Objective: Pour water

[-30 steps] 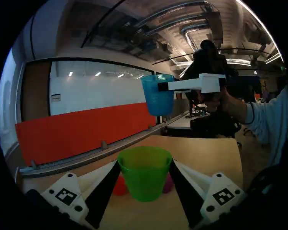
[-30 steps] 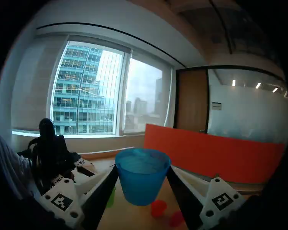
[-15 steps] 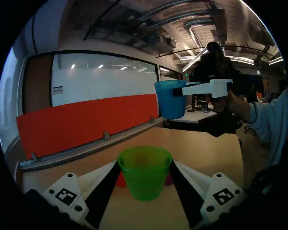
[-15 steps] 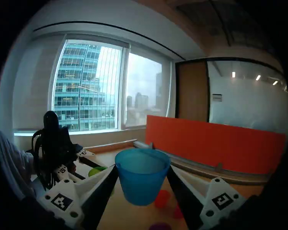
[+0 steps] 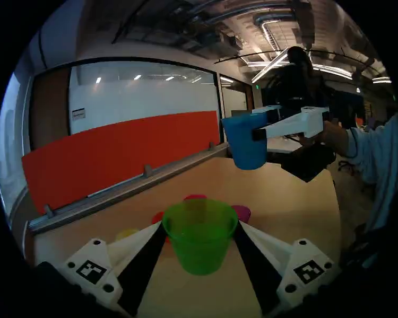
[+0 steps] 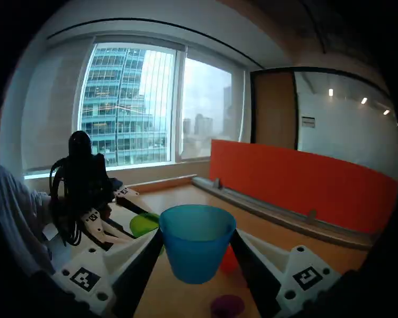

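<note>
We logged left gripper [image 5: 199,229] clamping green plastic cup [image 5: 200,244] above wooden table [image 5: 289,206]. Right gripper [image 6: 197,239] clamped blue plastic cup [image 6: 197,249].

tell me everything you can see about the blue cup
The blue cup is a plain, plastic-looking tumbler, slightly see-through, wide at the open rim and narrower at the base. It stands about upright, clamped at its sides between the two fingers of the right gripper. In the left gripper view it is held in the air above the wooden table, touching nothing else. Whether it holds water cannot be told.
</note>
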Tool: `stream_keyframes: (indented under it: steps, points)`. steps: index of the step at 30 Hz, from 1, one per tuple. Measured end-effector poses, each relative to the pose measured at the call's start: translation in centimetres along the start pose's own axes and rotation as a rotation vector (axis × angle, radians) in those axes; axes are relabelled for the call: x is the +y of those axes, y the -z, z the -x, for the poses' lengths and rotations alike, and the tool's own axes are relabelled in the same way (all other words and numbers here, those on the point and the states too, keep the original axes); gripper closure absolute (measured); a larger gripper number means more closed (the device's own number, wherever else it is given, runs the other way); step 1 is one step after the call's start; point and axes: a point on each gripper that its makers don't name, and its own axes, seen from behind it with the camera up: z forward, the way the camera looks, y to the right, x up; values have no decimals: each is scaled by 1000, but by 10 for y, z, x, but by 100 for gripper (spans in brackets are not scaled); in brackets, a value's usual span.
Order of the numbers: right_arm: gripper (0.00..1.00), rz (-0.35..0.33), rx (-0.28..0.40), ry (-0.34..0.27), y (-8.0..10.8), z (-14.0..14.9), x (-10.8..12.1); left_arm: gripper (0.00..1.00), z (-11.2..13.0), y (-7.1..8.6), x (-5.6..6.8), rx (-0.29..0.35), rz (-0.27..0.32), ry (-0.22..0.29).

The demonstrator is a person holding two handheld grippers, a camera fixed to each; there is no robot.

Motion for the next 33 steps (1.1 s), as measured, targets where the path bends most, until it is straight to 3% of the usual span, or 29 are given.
stream_keyframes:
  steps: [17,26,33]
  points:
    - [10,-60,-147,-10,-21,60,-12,13,52,-1,-14,-148,-5,4]
    - [9,-72,-230,13,-33,90,-16,13,73,1,-21,-210,-4,16]
    - [9,-85,-274,4,-39,107,-22,14,92,0,-21,-265,10,15]
